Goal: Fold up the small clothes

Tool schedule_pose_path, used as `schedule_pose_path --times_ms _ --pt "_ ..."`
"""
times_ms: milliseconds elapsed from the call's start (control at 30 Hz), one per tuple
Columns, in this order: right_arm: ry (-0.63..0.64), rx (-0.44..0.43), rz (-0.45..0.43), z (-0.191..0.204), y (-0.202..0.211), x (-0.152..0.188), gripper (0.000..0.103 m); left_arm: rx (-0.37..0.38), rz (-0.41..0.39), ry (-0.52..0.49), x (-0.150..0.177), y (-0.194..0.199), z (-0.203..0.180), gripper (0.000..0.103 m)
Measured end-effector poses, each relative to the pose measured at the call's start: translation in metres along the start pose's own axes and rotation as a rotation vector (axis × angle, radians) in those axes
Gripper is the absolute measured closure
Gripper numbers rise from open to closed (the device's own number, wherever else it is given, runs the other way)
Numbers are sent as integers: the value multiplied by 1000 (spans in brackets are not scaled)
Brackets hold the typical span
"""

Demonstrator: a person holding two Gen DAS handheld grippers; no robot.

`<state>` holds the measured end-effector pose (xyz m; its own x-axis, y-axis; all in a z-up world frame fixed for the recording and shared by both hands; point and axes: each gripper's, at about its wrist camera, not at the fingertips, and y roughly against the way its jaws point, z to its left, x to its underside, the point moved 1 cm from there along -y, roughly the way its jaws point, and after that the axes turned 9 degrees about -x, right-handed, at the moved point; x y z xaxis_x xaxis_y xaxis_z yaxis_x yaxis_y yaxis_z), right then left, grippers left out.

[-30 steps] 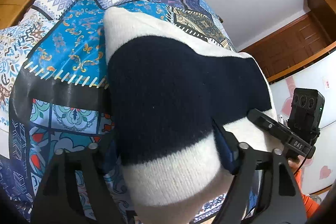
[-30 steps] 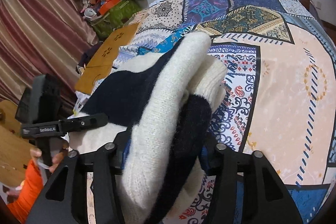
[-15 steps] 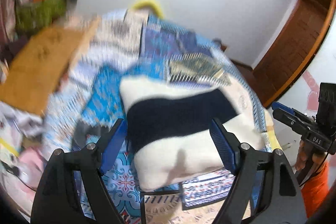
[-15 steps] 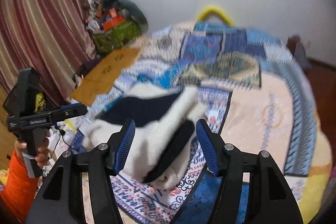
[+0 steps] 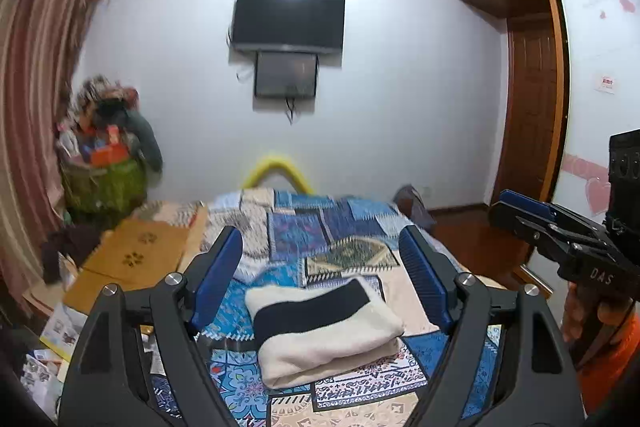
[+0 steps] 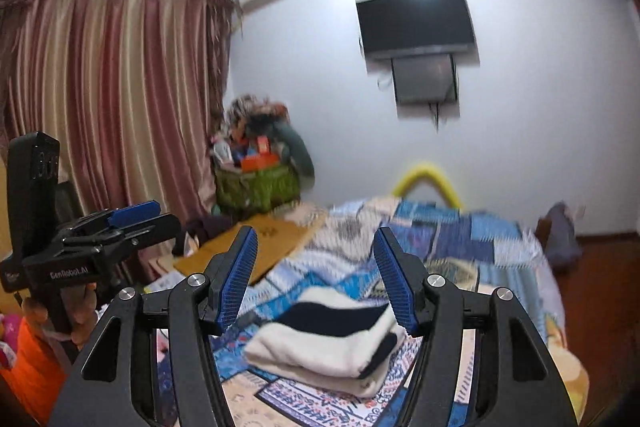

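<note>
I see the folded cream-and-navy sweater (image 5: 324, 331) lying flat on the patterned bedspread (image 5: 320, 235), clear of both tools. My left gripper (image 5: 322, 267) hangs above it with its jaws spread wide and nothing between them. My right gripper (image 6: 316, 267) has just been opening its jaws, and they too stand apart and empty over the sweater.

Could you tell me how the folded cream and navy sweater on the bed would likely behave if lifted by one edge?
The sweater looks soft and thick, so it would probably sag and unfold. Its fuzzy knit should grip pads well.
</note>
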<state>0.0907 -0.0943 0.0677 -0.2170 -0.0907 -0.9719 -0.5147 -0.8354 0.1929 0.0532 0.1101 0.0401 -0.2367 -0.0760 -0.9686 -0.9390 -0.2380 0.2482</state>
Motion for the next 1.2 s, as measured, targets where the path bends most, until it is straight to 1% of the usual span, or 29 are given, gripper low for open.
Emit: schedule_pose_path --times_ms 100,167,233,333,367,500,667,800,1200 --pt "18 11 -37 16 13 3 44 -11 -32 3 5 20 -5 21" --pt "27 25 -44 23 18 7 41 -23 -48 -4 9 30 -8 16" --pt "36 50 -48 28 21 12 27 -38 -59 -7 13 34 -11 8" --pt "45 93 -52 32 22 17 18 -41 -62 -6 18 42 -14 4" --pt "44 103 -51 30 22 18 16 -40 -61 -7 20 45 -15 3" --pt "40 127 -56 29 26 16 4 -39 -60 -11 24 49 -17 2" --pt "52 147 -61 33 32 19 3 -37 -60 0 26 51 -18 2" --pt "50 146 -62 33 32 17 3 -37 -60 4 27 50 -18 1" --pt "36 149 -42 33 33 25 2 -43 -51 11 30 45 -17 1"
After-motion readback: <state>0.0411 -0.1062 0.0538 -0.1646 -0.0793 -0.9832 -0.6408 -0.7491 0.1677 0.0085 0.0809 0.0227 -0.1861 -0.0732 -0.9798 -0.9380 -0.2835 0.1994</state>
